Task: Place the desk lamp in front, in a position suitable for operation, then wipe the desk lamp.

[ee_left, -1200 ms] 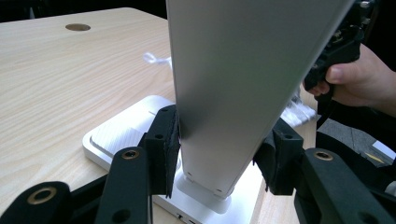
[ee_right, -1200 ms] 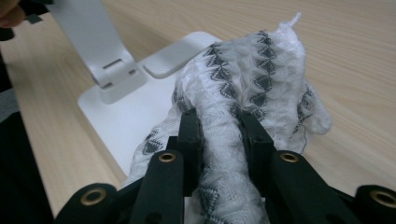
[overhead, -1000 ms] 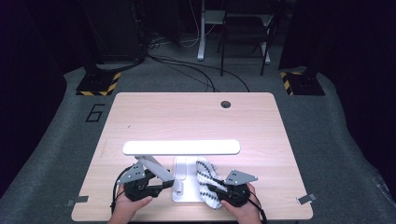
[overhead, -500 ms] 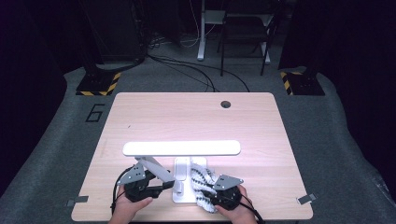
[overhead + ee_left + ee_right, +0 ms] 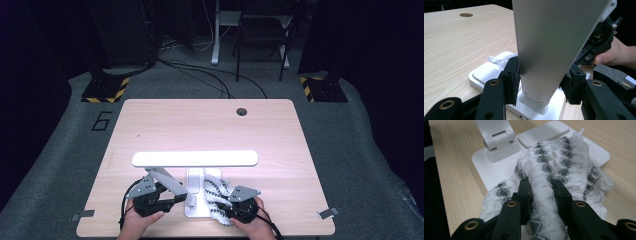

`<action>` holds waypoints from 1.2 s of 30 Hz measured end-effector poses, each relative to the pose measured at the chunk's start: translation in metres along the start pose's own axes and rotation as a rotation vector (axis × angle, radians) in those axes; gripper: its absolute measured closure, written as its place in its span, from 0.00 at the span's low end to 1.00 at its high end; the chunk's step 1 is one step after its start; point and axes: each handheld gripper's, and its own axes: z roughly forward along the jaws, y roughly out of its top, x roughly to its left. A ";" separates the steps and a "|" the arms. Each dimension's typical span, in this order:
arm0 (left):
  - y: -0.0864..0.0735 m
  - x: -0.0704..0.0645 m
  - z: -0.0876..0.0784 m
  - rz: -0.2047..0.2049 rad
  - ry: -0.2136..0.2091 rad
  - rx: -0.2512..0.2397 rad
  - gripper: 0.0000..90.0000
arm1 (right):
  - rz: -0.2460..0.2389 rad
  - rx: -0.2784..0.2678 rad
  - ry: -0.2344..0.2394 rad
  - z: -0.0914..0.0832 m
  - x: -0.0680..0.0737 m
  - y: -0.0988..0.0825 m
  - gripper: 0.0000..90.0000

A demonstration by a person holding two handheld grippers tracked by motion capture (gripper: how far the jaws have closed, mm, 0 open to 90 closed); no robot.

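Left tool [image 5: 541, 82] clamped on lamp arm [image 5: 554, 50], likely steadying it; right tool [image 5: 541, 192] pinched on patterned cloth [image 5: 559, 162] over lamp base [image 5: 499, 170], near tabletop [image 5: 210, 130] edge, seemingly for wiping.

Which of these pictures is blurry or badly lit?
High view: the lamp bar glares white, and the room behind is dark. Left gripper view: the lamp arm close up looks soft and grey. Right gripper view: the knitted cloth is evenly lit, softer near the tongs.
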 end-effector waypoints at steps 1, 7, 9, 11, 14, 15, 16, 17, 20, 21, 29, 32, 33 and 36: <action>0.000 0.000 0.000 0.001 0.001 0.000 0.60 | 0.002 0.002 -0.003 0.000 -0.001 0.000 0.80; 0.000 -0.001 0.004 -0.005 0.010 -0.008 0.60 | -0.004 -0.001 -0.013 0.002 -0.006 0.002 0.80; 0.000 -0.001 0.004 -0.009 0.008 -0.012 0.60 | 0.003 -0.002 -0.010 0.003 -0.007 0.001 0.80; 0.001 0.000 0.006 -0.005 0.009 -0.013 0.60 | -0.001 -0.004 -0.016 0.003 -0.008 0.001 0.80; 0.002 0.001 0.009 -0.008 0.015 -0.014 0.60 | 0.005 -0.003 -0.024 0.003 -0.010 0.001 0.80; 0.002 0.001 0.010 -0.009 0.023 -0.009 0.60 | 0.002 -0.007 -0.028 0.003 -0.011 0.002 0.80; 0.003 0.001 0.011 -0.009 0.022 -0.014 0.60 | 0.005 -0.004 -0.028 0.003 -0.013 0.002 0.80; 0.004 0.001 0.012 -0.015 0.031 -0.011 0.61 | 0.014 -0.004 -0.030 0.003 -0.014 0.002 0.80; 0.006 0.002 0.016 -0.012 0.032 -0.006 0.61 | 0.014 -0.001 -0.037 0.004 -0.018 0.003 0.80; 0.007 0.002 0.017 -0.009 0.029 -0.003 0.61 | 0.005 0.001 -0.036 0.004 -0.020 0.004 0.80; 0.008 0.008 0.023 -0.013 0.017 -0.012 0.61 | 0.036 0.015 -0.039 0.004 -0.026 0.005 0.80; 0.008 0.007 0.023 -0.001 0.012 -0.009 0.60 | 0.043 0.017 -0.037 0.005 -0.031 0.007 0.80; 0.007 0.007 0.024 -0.002 0.018 -0.019 0.60 | 0.058 0.015 -0.040 0.006 -0.032 0.007 0.80; 0.006 0.007 0.024 -0.008 0.017 -0.025 0.60 | 0.057 0.023 -0.038 0.007 -0.037 0.010 0.80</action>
